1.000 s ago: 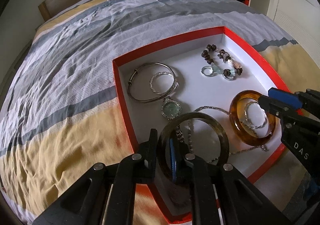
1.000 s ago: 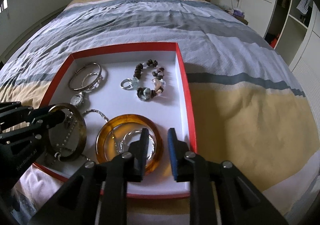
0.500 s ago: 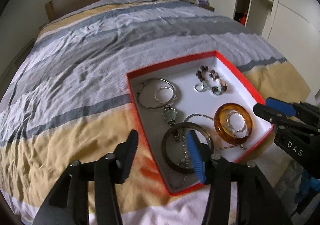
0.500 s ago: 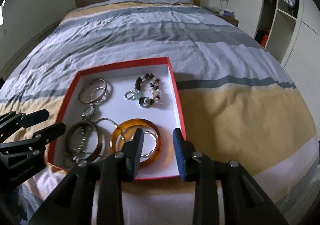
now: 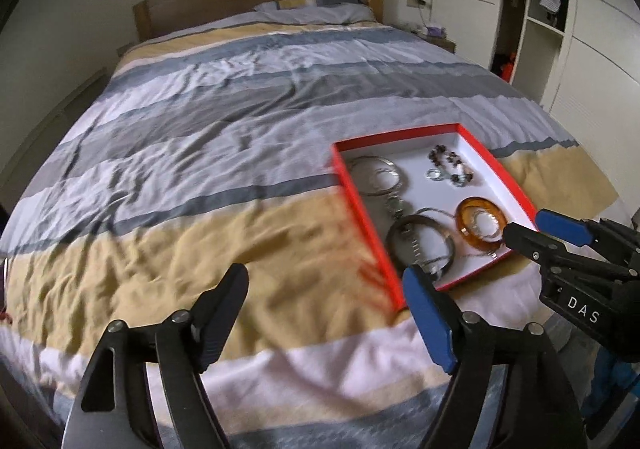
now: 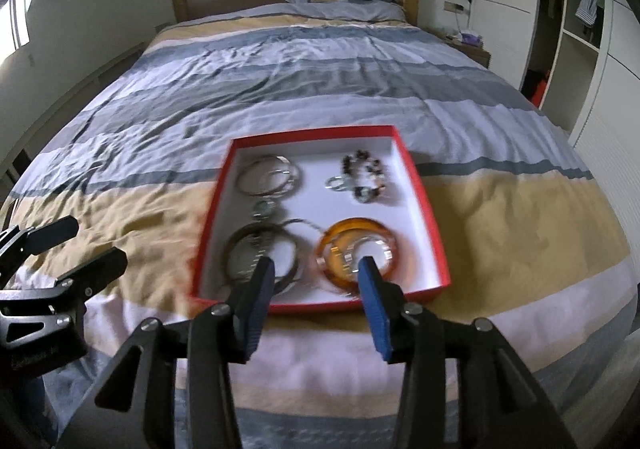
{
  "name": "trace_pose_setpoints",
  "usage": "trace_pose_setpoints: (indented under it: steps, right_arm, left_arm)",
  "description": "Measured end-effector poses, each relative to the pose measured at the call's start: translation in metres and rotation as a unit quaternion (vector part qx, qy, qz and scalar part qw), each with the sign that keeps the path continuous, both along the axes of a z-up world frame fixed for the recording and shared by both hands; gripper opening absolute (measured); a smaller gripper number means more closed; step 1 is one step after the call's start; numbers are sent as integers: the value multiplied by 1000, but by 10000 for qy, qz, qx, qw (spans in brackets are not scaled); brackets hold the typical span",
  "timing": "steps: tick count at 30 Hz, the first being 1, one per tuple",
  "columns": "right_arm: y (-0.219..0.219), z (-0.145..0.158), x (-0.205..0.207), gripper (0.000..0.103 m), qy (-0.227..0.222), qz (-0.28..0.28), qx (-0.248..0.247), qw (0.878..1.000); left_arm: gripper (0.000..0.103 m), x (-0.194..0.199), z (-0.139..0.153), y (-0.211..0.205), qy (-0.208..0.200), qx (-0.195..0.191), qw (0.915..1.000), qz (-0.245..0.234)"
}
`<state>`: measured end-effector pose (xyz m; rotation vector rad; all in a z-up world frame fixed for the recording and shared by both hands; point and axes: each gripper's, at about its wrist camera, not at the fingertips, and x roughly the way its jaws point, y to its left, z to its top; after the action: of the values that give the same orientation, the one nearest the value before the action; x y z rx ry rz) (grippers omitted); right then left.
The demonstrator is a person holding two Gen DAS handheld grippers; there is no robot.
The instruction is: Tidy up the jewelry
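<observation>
Now red tray [image 6: 424, 205] w/ jewelry just ahead of right gripper [image 6: 316, 269]; left gripper [image 5: 324, 281] beside

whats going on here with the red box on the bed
A person with a two-finger tool in each hand is sorting jewelry into a red box on the striped bedspread. Both tools are open and hold nothing: the left tool is over the bedspread beside the box, the right tool at its near edge. In the box lie a dark bangle, an amber bangle, silver bangles, a beaded bracelet and a watch.
</observation>
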<state>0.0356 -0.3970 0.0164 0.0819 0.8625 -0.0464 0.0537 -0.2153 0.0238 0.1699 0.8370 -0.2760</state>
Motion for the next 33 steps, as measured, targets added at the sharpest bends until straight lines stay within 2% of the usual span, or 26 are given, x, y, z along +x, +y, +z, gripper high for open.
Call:
trace_pose_setpoints:
  steps: [7, 17, 19, 21, 27, 33]
  right_arm:
    - [41, 8, -15, 46, -78, 184, 90, 9998]
    - [84, 23, -40, 63, -291, 318, -115, 9990]
    - [90, 23, -45, 65, -315, 321, -134, 9989]
    - [95, 23, -49, 65, -334, 313, -167, 9988]
    - [104, 25, -66, 66, -488, 237, -241, 9982]
    - [106, 32, -83, 66, -628, 213, -300, 9974]
  left_arm:
    - [82, -21, 14, 50, -213, 13, 9992, 344]
    - [85, -49, 27, 105, -565, -96, 9964, 629]
    - [86, -56, 29, 113, -679, -131, 9954, 661]
    - [92, -64, 30, 122, -776, -146, 9944, 698]
    - [101, -83, 31, 143, -911, -208, 9912, 942]
    - [102, -100, 34, 151, -957, -143, 9895, 1077]
